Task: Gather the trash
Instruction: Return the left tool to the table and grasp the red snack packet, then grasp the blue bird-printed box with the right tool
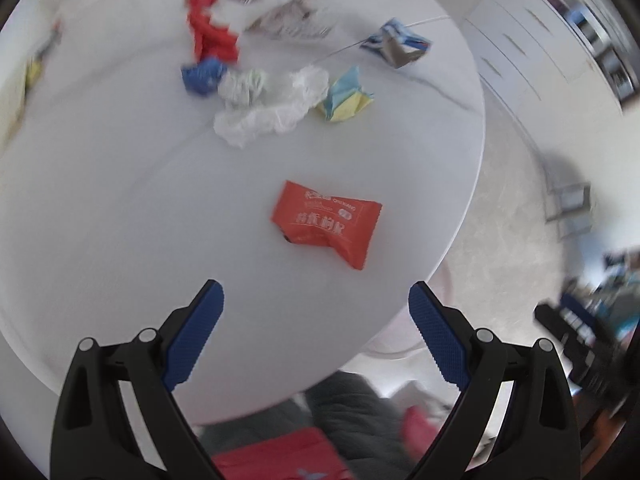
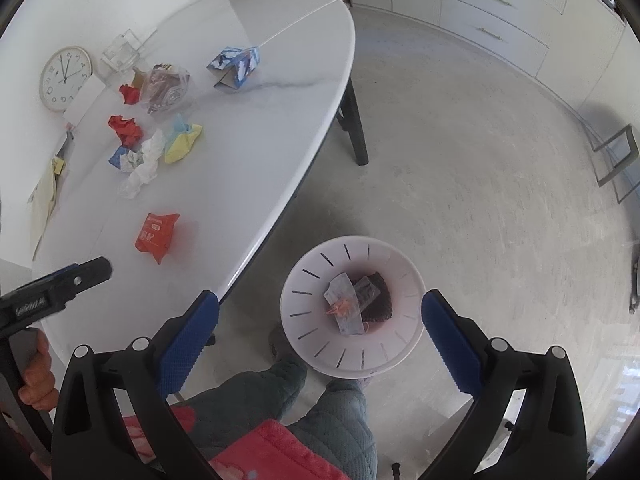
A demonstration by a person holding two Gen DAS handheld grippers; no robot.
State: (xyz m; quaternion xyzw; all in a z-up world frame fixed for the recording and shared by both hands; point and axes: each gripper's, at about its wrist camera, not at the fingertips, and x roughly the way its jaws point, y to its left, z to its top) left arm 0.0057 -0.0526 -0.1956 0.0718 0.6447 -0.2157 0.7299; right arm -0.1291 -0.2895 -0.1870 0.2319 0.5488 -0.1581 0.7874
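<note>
**Nearly reaching the orange packet**

Ahead of the left gripper (image 1: 316, 300), its fingers apart and empty, lies an orange wrapper (image 1: 326, 222) on the bench (image 1: 120, 200): likely light, crinkly, slippery; pinch a crimped end. Only the right gripper (image 2: 320, 312), fingers also apart and empty, shows the bin (image 2: 352, 306) between its fingers.

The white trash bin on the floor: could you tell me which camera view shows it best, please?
The right wrist view: the white trash bin sits below the open right gripper, seen from above with wrappers inside. The left wrist view does not show it, only the table and litter.
</note>
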